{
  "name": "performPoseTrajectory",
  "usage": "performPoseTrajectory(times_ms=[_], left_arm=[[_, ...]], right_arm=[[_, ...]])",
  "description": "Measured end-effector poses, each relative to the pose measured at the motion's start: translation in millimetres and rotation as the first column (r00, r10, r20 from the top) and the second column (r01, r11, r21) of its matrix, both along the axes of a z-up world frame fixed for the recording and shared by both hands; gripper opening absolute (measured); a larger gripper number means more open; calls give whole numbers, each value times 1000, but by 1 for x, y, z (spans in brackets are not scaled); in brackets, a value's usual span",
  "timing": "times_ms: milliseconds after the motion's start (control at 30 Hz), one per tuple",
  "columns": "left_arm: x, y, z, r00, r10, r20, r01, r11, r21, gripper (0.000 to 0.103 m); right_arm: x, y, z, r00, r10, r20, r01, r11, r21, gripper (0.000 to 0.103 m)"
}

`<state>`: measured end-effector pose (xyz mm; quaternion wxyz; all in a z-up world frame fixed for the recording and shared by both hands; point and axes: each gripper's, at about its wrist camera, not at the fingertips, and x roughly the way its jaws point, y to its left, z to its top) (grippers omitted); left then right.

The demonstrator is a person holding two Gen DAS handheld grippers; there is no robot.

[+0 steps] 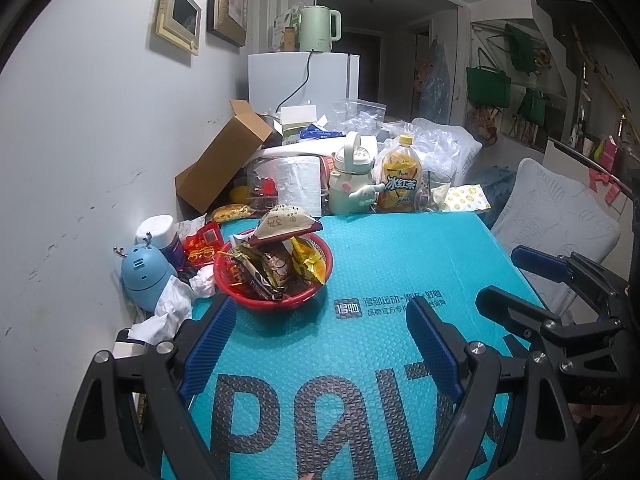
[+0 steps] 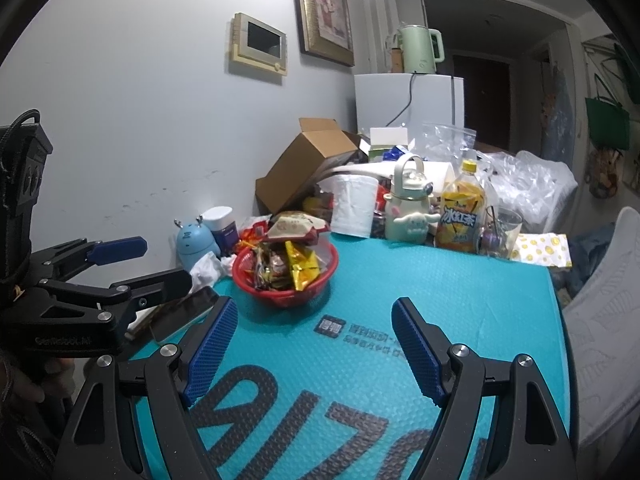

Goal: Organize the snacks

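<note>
With both the left gripper (image 1: 320,344) and right gripper (image 2: 312,344) wide open and empty, we risk toppling the heaped snacks (image 1: 276,258) in the basket (image 1: 260,300), left of centre.

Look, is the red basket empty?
No, the red basket is piled high with snack packets, one tan packet sitting on top.

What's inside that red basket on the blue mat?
The red basket is heaped with wrapped snacks: a beige-and-brown packet on top, a gold-foil packet and dark wrappers below. Anything under the pile is covered.
</note>
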<state>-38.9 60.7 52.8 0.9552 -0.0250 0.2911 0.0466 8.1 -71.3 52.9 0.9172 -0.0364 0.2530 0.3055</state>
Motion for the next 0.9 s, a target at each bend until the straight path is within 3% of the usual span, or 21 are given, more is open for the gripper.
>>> performPoseTrajectory(times_ms=[900], left_arm=[[-5,0,2,1000,15,12,-15,1000,12,87]], right_arm=[[-4,-3,-3,1000,-20,-6,20,1000,-2,80]])
